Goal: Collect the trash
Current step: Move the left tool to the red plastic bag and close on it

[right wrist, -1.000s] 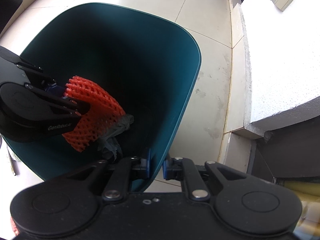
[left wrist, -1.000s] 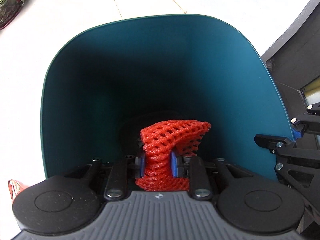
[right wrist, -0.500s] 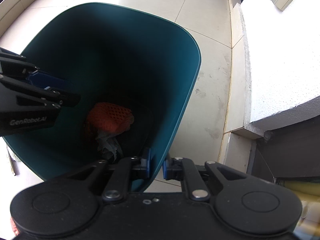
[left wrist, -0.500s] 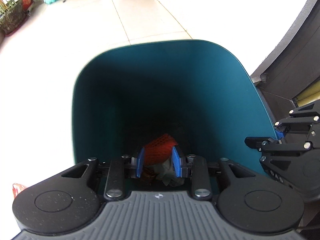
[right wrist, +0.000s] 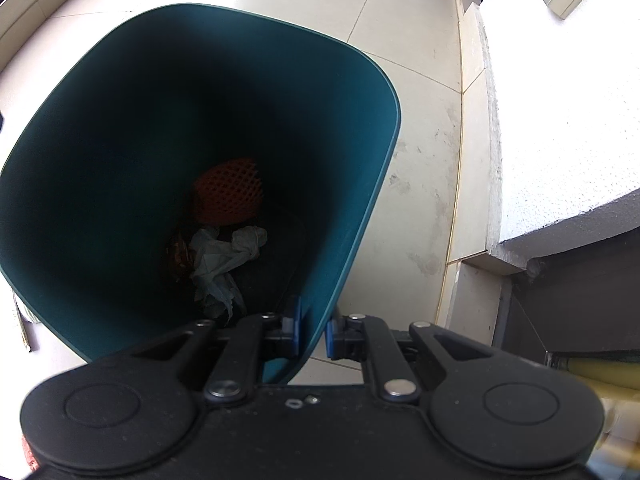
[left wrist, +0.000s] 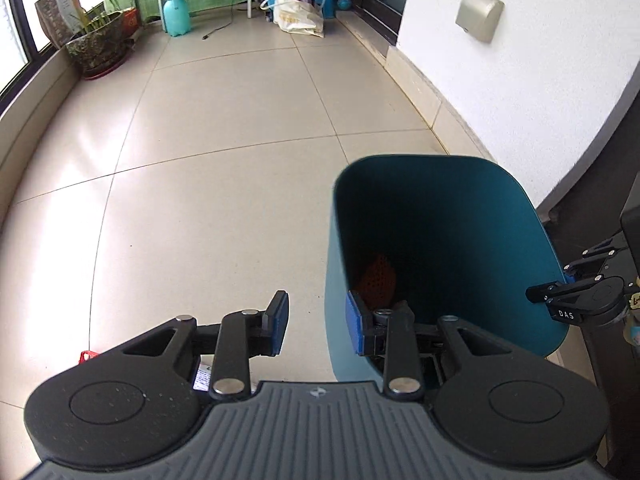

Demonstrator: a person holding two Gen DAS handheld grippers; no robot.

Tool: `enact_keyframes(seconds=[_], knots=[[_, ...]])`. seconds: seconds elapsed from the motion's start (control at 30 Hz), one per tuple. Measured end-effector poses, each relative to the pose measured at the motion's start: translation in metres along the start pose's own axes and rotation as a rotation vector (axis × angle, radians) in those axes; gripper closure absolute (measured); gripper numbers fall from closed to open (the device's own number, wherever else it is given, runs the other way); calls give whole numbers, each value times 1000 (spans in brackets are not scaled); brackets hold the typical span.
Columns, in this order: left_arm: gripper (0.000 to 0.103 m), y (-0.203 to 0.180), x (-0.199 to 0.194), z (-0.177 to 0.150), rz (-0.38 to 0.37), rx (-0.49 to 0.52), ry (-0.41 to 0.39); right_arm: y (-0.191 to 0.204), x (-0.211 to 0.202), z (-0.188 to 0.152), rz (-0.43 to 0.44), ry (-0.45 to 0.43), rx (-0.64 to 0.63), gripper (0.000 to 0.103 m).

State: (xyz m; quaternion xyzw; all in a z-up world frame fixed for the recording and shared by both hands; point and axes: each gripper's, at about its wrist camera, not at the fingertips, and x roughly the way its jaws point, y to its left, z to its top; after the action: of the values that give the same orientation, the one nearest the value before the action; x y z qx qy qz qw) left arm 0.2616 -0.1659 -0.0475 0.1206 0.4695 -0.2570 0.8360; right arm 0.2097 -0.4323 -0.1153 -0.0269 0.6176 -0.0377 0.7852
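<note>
A teal trash bin (left wrist: 500,184) (right wrist: 376,80) stands on the tiled floor. A red foam net (right wrist: 230,196) (left wrist: 376,280) lies at its bottom beside crumpled white paper (right wrist: 224,256) and a brown wrapper (right wrist: 178,252). My left gripper (left wrist: 318,326) is open and empty, above the bin's left wall. My right gripper (right wrist: 313,334) is shut on the bin's near rim, one pad inside and one outside; it also shows in the left wrist view (left wrist: 576,300).
A small red scrap (left wrist: 88,356) lies on the floor left of my left gripper. A white wall (left wrist: 520,60) and dark cabinet (right wrist: 568,304) stand right of the bin. A plant pot (left wrist: 98,46), spray bottle (left wrist: 176,14) and bags (left wrist: 298,14) are far back.
My left gripper opened and let the red foam net fall into the bin, then drew back up and to the left, out of the bin. The right gripper kept its hold on the rim.
</note>
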Motion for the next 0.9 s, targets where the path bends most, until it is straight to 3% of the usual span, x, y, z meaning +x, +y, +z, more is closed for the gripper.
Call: enact_keyframes(seconds=[0.1, 0.23, 0.5, 0.63, 0.7, 0.77, 0.9], knots=[[72, 24, -12, -9, 12, -53, -20, 0, 0, 1, -2, 5, 0, 93], [38, 71, -32, -10, 55, -134, -37, 1, 1, 2, -6, 11, 2, 93], [36, 167, -29, -47, 199, -320, 12, 4, 3, 3, -17, 17, 8, 93], [35, 215, -20, -69, 306, -428, 39, 5, 3, 4, -24, 22, 14, 92], [34, 235, -12, -79, 319, -470, 52, 6, 3, 4, -27, 25, 18, 92], [26, 252, -4, -87, 334, -502, 53, 7, 3, 5, -32, 29, 20, 92], [25, 286, 24, -102, 369, -574, 69, 9, 4, 7, -45, 40, 27, 91]])
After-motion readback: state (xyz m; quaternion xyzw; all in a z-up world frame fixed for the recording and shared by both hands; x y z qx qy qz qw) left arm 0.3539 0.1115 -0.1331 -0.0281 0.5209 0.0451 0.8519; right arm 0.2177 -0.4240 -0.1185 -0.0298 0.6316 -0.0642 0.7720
